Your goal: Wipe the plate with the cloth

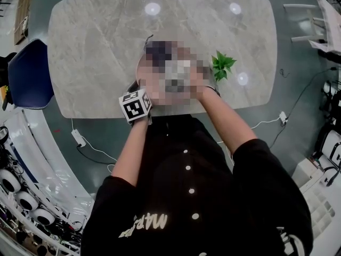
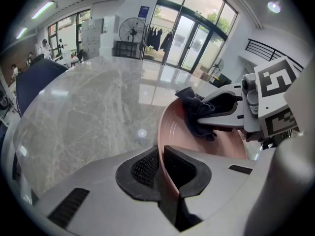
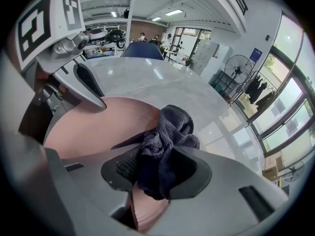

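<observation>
A pink plate is held tilted above the grey marble table. My left gripper is shut on the plate's near rim, which runs between the two black pads. In the right gripper view my right gripper is shut on a bunched dark cloth that rests against the plate face. The left gripper view shows the same cloth on the plate's far side. In the head view a mosaic patch hides the plate and both jaws; only the left marker cube shows.
A small green plant stands on the table just right of my hands. A blue chair sits at the table's left end and a white chair at the upper right. Cables lie on the floor below the table's near edge.
</observation>
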`<state>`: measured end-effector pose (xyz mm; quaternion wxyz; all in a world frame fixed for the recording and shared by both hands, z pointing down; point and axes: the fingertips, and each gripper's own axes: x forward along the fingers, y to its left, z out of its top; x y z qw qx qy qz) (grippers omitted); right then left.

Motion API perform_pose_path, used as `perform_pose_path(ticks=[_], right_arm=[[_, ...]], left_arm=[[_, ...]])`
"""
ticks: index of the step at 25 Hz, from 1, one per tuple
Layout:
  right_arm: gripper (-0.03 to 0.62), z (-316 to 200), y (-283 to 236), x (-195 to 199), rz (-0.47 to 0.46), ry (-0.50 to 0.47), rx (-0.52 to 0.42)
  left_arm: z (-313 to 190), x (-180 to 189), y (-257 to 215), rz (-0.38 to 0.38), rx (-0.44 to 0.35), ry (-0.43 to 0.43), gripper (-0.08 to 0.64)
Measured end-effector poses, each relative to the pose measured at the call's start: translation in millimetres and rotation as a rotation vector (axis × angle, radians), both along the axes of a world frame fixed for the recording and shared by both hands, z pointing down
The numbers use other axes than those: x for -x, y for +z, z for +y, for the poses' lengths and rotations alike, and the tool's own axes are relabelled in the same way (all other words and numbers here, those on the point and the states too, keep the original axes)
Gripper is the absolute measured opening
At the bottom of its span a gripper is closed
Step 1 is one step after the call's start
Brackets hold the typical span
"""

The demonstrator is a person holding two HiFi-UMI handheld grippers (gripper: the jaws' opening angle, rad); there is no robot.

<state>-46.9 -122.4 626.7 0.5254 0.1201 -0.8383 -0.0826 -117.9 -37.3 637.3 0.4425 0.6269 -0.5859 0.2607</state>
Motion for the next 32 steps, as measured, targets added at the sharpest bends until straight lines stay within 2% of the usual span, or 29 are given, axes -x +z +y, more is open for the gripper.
perform_pose_path(ticks=[8, 19, 27, 32], right_arm=[[0.14, -2, 1, -19, 0.038, 0.004, -0.013], [0.138, -2, 6, -43, 0.142, 0.006, -0.029], [0.138, -2, 5, -56, 0.206, -0.006, -0.084], [0.138, 1, 4, -63, 0.285, -0.047, -0.132]], left_arm=[[0, 1, 0, -0.001, 0.009, -0.001, 0.043], [-1, 1, 0, 0.012, 0.016, -0.015, 0.041], [0, 1, 0, 0.018, 0.018, -0.027, 0.041], [0, 2, -2, 0.021, 0.017, -0.037, 0.041]])
